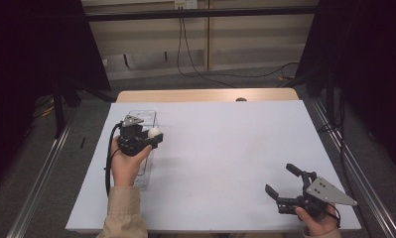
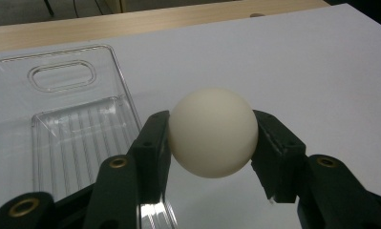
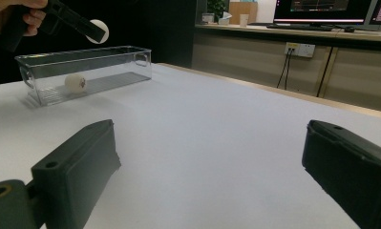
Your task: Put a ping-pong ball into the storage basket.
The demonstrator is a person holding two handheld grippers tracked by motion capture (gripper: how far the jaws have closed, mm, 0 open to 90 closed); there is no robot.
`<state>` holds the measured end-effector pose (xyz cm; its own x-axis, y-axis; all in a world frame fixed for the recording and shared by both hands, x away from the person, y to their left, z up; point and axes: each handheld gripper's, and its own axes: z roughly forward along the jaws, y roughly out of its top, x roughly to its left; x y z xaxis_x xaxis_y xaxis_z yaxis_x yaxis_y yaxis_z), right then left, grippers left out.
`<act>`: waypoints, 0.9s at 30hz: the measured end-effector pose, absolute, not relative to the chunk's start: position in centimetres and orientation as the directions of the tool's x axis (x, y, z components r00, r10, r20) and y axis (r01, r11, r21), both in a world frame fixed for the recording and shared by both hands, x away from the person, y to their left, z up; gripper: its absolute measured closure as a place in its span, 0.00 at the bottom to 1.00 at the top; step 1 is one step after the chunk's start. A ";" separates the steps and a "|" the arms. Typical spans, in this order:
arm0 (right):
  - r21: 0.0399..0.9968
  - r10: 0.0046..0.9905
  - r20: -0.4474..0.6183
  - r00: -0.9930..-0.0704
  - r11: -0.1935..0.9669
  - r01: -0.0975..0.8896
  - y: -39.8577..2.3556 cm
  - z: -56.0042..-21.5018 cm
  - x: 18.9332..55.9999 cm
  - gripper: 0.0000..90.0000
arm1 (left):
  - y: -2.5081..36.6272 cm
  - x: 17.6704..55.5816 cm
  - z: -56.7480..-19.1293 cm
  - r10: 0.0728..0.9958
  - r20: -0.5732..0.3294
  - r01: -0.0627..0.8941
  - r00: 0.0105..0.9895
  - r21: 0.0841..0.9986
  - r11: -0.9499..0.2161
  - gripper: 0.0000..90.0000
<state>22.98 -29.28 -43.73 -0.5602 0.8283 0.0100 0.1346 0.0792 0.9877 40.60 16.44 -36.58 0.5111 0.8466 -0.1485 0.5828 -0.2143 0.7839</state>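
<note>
My left gripper is shut on a white ball, held in the air above the right rim of a clear plastic bin. The same held ball hangs above the bin in the right gripper view. A second white ball lies inside the bin near one end. My right gripper rests low at the table's front right corner, jaws wide open with nothing between them, far from the bin.
A white sheet covers the wooden table. Metal rails run along both sides. Cables trail on the floor behind the table. Monitors stand on a far desk.
</note>
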 end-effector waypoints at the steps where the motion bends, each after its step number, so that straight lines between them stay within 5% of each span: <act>1: 0.988 0.828 0.010 -0.560 0.079 0.134 -29.3 -43.7 23.0 0.04 | 16.5 40.6 -36.5 0.846 -0.148 0.583 0.512 0.783 -0.216 0.57; 27: 0.987 0.829 0.011 -0.560 0.080 0.137 -29.3 -43.7 23.0 0.04 | 17.6 40.5 -36.4 0.863 -0.144 0.584 0.483 0.788 -0.195 0.57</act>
<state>22.99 -29.29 -43.74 -0.5598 0.8286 0.0106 0.1366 0.0796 0.9874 40.55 17.63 -36.43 0.4835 0.8634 -0.1440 0.5838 -0.1955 0.7880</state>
